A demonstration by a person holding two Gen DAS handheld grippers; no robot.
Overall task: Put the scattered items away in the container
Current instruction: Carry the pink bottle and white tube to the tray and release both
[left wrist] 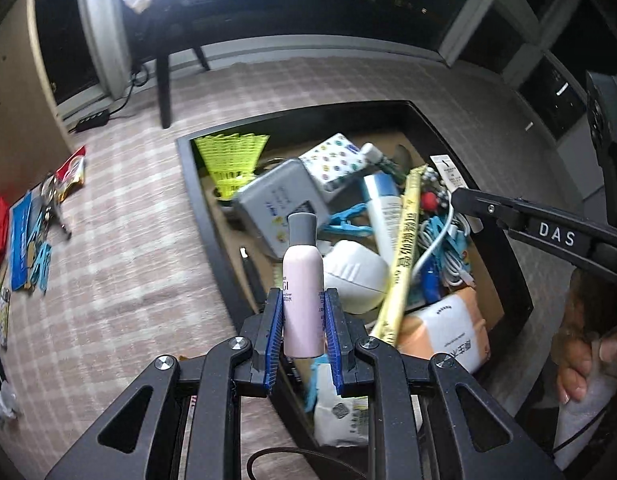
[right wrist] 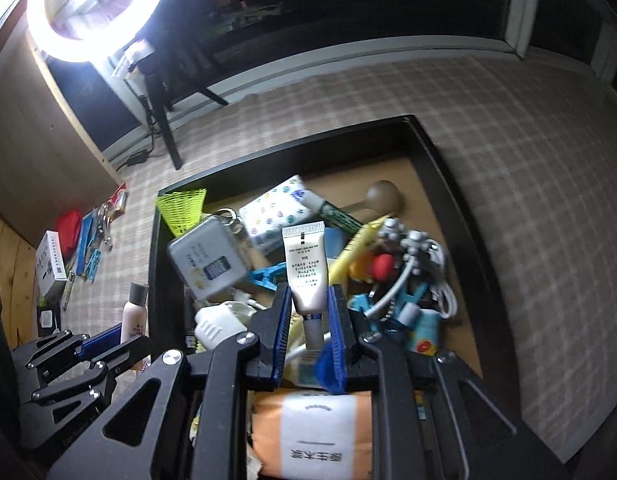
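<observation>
Left wrist view: my left gripper (left wrist: 304, 320) clamps a pink bottle (left wrist: 303, 296) above the black container (left wrist: 206, 196). Only the right wrist view shows my right gripper (right wrist: 310, 316) pinching a white tube (right wrist: 307, 268).

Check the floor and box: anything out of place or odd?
Yes. A cluster of loose items lies on the checked mat left of the box, not in it. The left gripper holds a pink bottle, the right gripper a white tube.
</observation>
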